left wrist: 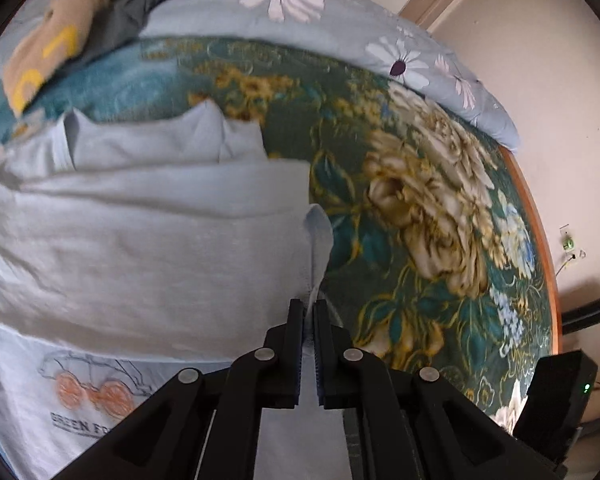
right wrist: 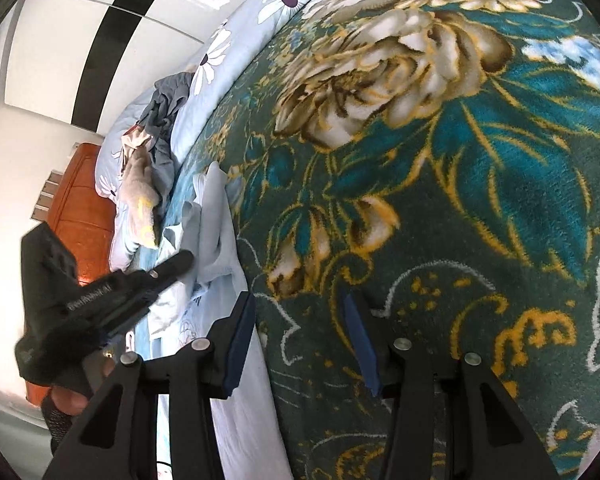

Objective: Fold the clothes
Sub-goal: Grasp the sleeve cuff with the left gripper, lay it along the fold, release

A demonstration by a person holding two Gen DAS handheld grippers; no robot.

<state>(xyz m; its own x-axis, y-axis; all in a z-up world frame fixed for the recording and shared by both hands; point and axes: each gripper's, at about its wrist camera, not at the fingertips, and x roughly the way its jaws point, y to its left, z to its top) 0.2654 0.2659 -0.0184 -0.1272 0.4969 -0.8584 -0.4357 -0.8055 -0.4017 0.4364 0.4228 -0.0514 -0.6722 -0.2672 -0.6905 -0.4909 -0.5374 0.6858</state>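
- Pale blue T-shirt (left wrist: pixel 140 240): light, limp knit, lying partly folded on the bed's floral blanket (left wrist: pixel 420 220), at nine o'clock.
- Left tongs (left wrist: pixel 308 308) pinch its edge; hems probably grip best.
- Right tongs (right wrist: pixel 300 312) spread, empty.

Green floral blanket (left wrist: pixel 420 200): plush, teal ground, large cream and gold blooms. Beyond the blanket's far edge: pale blue daisy-print duvet (left wrist: pixel 340 20). Along the blanket's outer edge: orange wooden bed rim (left wrist: pixel 540 216). Past the rim: beige wall (left wrist: pixel 540 60) with a socket (left wrist: pixel 567 242). Right wrist view, beyond the duvet: white wardrobe (right wrist: pixel 100 40) with a black stripe.
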